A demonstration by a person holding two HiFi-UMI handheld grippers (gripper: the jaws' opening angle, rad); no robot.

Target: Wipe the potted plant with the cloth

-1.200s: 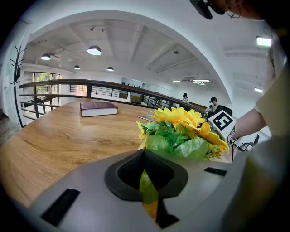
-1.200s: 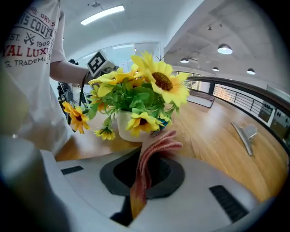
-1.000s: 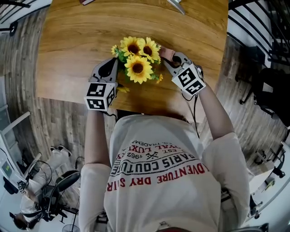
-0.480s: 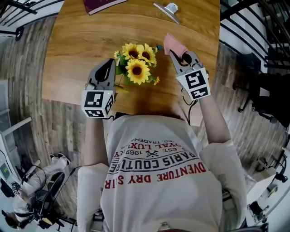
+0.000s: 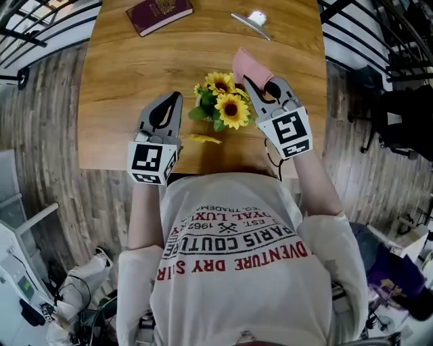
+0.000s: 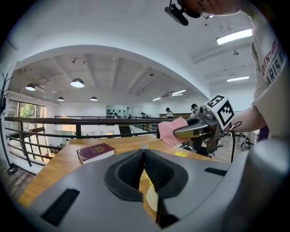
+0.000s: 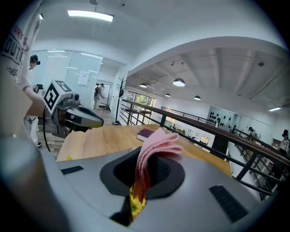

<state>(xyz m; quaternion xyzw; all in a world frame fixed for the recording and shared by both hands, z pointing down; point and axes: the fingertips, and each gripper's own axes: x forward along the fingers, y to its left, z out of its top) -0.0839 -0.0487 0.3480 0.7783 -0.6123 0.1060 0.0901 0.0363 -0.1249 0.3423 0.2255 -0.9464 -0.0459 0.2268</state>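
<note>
Wooden table [image 5: 115,81] bears maroon book [image 5: 159,13] beyond sunflowers [image 5: 226,103].

Location type: open-plan office on a mezzanine level. Indicators:
- black metal railing [image 6: 54,119] running beside the wooden counter [image 5: 135,81]
- pendant lamps [image 6: 77,83] and strip lights [image 6: 234,36] on a high ceiling
- glass partitions [image 7: 59,72]
- plank floor [image 5: 40,149]
- people [image 6: 194,107] standing in the distance

head: overhead, steeply down | gripper views: level, facing each other | shared: table [image 5: 135,67]
</note>
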